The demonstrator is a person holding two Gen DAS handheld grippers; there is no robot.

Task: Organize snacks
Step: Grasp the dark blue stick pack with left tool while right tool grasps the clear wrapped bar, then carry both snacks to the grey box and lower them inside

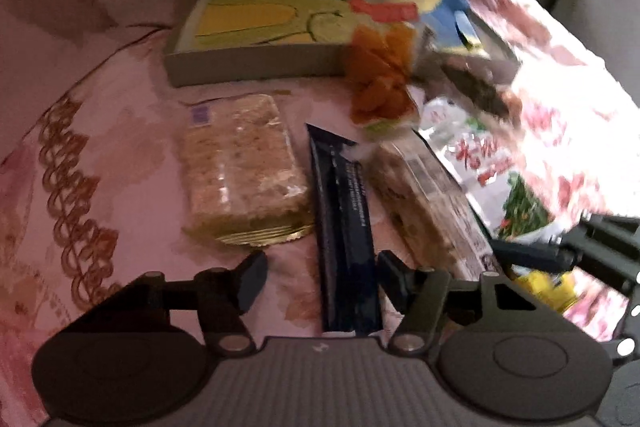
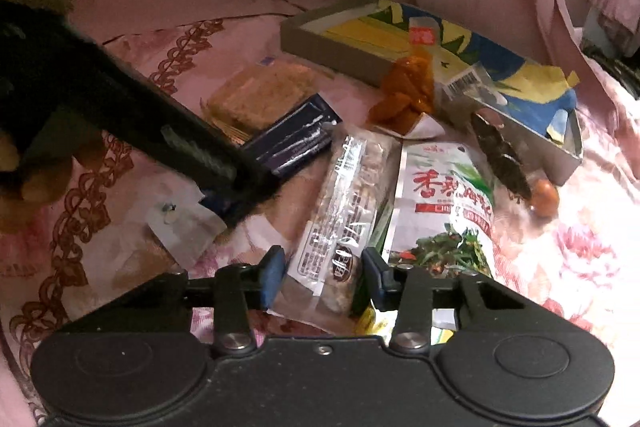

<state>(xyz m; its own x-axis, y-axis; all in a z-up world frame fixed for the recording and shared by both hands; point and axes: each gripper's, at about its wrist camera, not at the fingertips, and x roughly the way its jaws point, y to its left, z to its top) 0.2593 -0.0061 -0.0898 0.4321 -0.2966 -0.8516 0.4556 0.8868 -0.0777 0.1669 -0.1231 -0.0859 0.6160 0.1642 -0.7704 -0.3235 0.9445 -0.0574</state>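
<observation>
Currently both grippers are nosed down over the snacks on the pink floral bedspread (image 2: 580,267), each set to take one packet. My right gripper (image 2: 323,273) has its jaws narrowed around the near end of the clear-wrapped snack bar (image 2: 340,195); I can't tell if the pads bite yet. My left gripper (image 1: 320,277) is about half open, straddling the near end of the dark blue packet (image 1: 344,227), right pad beside its edge, left pad well clear. To do this well: centre the left on the blue packet before closing, squeeze wrapper not contents, lift straight. Beyond the blue packet sit the crispy cake block (image 1: 240,163) and orange snack bag (image 1: 380,75); furthest, the open cardboard box (image 1: 256,67), probably the destination.
</observation>
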